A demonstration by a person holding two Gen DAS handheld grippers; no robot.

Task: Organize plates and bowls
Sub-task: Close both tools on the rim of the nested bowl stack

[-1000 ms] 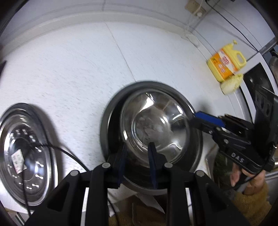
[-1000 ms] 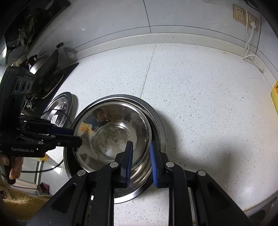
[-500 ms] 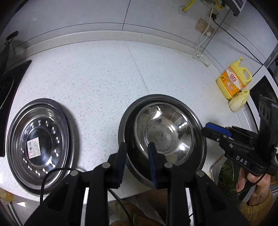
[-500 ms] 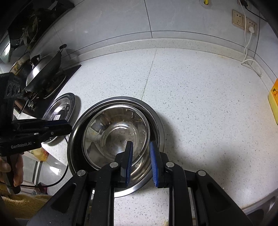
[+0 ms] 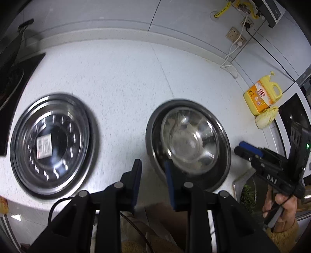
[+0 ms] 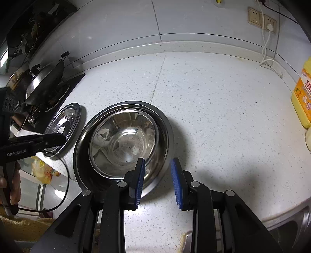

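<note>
Steel bowl sits nested inside a wide steel plate on the speckled white counter. Bowl upright, off-centre in the plate, shifted toward the plate's far-left side as the right wrist view has it.

Right gripper: jaws have just been opening; nothing between the blue pads now. Left pad overlaps the bowl's near rim in the picture, right pad stands over bare counter just beyond the plate's edge. Released, not pressing on anything. In the left wrist view this gripper shows just right of the plate, apart from it, held by a hand in a tan sleeve.

Left gripper: jaws part open, gap empty. Right pad overlaps the plate's near-left rim in the picture; whether it touches cannot be told. Left pad is over the bare counter between the two plates. Picture is blurred.

Second steel plate lies flat to the left of the left fingers, well apart from the nested pair, white label at its centre.

Farther out: yellow detergent jug beyond and to the right of the fingers, a pale cabbage piece touching its base. Lidded wok on a black hob beyond the second plate. Wall socket with a white cord at the back.
</note>
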